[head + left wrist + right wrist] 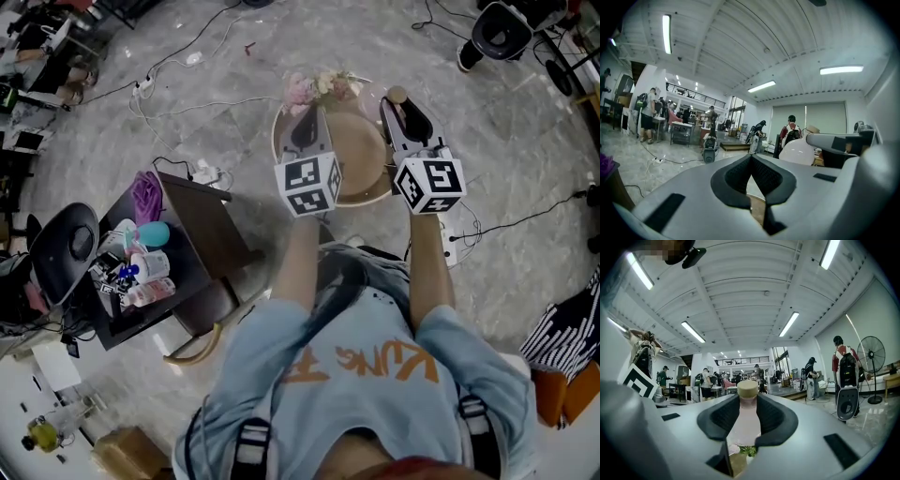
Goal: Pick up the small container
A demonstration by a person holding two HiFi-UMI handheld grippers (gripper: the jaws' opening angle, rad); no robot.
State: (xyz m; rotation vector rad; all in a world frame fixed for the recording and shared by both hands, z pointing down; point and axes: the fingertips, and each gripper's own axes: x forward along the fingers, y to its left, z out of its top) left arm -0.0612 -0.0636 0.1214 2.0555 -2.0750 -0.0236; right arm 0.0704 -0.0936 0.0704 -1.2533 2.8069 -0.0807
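Note:
The small container [745, 425] is a pale pink bottle with a tan round lid [747, 388]. It stands upright between the pads of my right gripper [747, 401], which is shut on it and holds it lifted. In the head view the lid [397, 95] pokes out past the right gripper [405, 114], above the right rim of a round wooden table [361, 159]. My left gripper [305, 131] hovers over the table's left part. In its own view the left gripper [751, 159] is shut with nothing between its pads.
A bunch of pale flowers [319, 86] lies at the round table's far edge. A dark side table [202, 230] with several bottles stands to the left, beside a black chair [66, 246]. Cables and a power strip [208, 174] lie on the marble floor. People stand far off.

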